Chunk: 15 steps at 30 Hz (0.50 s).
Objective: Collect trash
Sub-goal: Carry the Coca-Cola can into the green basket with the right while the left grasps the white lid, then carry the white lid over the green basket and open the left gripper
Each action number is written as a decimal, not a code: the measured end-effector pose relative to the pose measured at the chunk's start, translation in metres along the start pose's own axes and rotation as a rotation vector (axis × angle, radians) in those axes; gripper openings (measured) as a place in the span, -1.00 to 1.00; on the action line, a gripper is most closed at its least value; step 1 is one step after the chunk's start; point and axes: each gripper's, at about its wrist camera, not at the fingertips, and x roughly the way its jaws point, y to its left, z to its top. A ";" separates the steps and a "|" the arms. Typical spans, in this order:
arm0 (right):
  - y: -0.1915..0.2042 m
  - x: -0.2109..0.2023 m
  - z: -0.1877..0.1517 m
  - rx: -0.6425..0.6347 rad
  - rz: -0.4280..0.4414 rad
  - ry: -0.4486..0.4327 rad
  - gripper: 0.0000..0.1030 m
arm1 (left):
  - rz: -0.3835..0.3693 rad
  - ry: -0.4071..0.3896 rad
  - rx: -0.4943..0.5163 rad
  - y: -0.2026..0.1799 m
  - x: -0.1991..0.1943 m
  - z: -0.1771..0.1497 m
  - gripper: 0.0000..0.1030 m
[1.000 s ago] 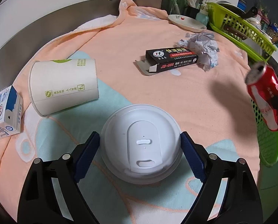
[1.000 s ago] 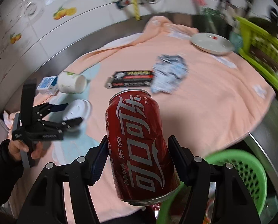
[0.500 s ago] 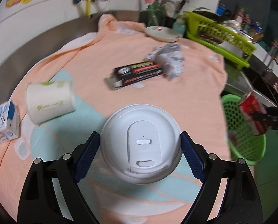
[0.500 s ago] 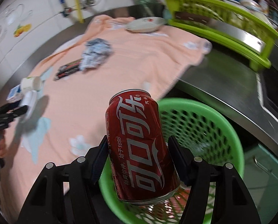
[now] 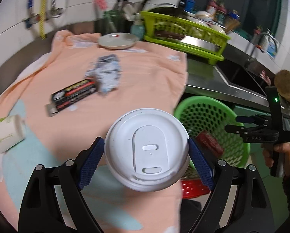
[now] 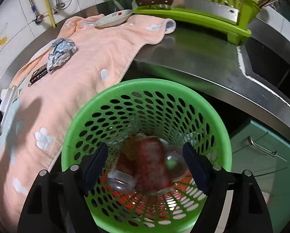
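A: What is your left gripper (image 5: 146, 151) holding?

B: Your left jaws are closed on a white plastic cup lid (image 5: 146, 149), one blue pad on each side of its rim. It is round and domed, with a raised oval panel and a sip slot, and it faces the camera. You hold it above the peach towel (image 5: 139, 81) near the desk edge, beside the green basket (image 5: 213, 114).

A: And your right gripper (image 6: 145, 165)?

B: Its jaws are spread wide and hold nothing. It hangs over the mouth of the basket (image 6: 146, 89). Below it, inside the basket, the red cola can (image 6: 150, 165) shows as a blurred red shape among clear plastic pieces; I cannot tell whether it has settled.

A: What trash is on the towel?

B: 1 crumpled paper ball (image 6: 62, 52), grey-white and creased, touching the end of a black box (image 5: 74, 95) with red and white print. Farther left, a paper cup (image 5: 6, 134) lies on its side, white with green marks, just beside a small carton at the frame edge.

A: Anything else on the desk (image 6: 193, 58)?

B: A plate (image 6: 114, 18) on the towel's far end, and a lime dish rack (image 6: 193, 2) to its right.
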 end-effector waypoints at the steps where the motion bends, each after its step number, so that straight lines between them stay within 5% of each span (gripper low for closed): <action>1: -0.002 -0.003 -0.002 0.002 -0.001 -0.003 0.48 | -0.010 0.004 0.011 -0.008 0.004 0.002 0.65; 15: -0.035 -0.053 -0.019 0.026 -0.012 -0.096 0.53 | -0.101 0.095 0.101 -0.100 0.070 0.019 0.65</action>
